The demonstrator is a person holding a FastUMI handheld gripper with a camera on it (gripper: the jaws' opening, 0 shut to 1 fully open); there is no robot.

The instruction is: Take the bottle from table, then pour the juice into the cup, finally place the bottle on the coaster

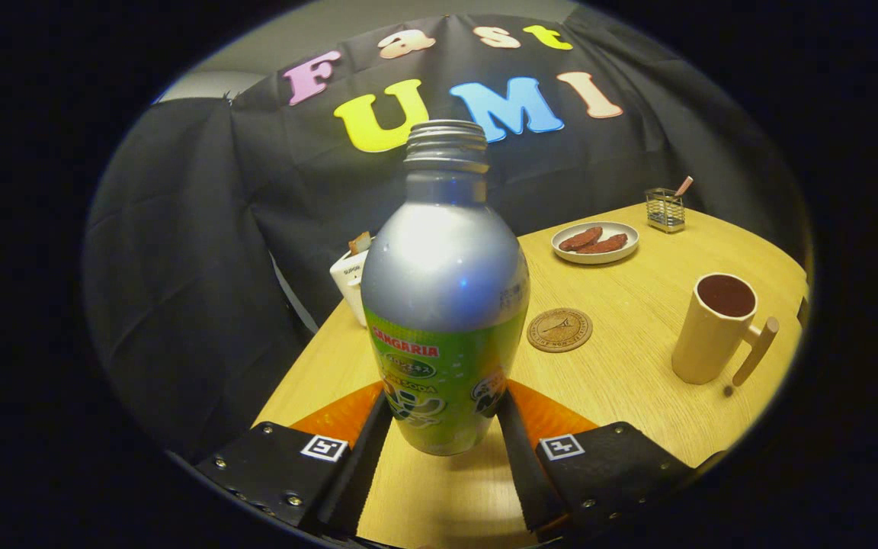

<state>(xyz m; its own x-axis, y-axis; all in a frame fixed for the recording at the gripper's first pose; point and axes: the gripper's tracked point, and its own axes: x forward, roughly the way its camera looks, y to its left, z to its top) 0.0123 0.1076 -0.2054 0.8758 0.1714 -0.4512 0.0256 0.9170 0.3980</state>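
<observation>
Two fingers [369, 442] of the gripper [444, 427] sit either side of the bottle [445, 305], pressed against its lower body at the label, so it reads as clamped on the bottle. The bottle's base looks lifted just off the surface [622, 381], with a shadow under it, though the fisheye makes that hard to be sure of. Bottle is upright, cap off, threaded neck open, so any tilt now risks a spill before reaching the cup. Step in hand, judged: carry the bottle over to the cup [713, 328], which stands well off to the right of the fingers, handle pointing right and away from the approach. The cup's inside looks dark; cannot tell if it holds liquid. To do it well: keep the bottle vertical while moving, keep the squeeze firm since the metal body is smooth and rounded and could slip down, bring the neck over the cup's rim before tipping, then tilt slowly toward the cup. The coaster [559, 329] lies flat just beyond the bottle, between it and the cup, free of anything on it, ready for the final placing. Further back are a plate [595, 255] with food, a small wire holder [665, 210], and a white box [349, 274] behind the bottle on the left; stay clear of these.
</observation>
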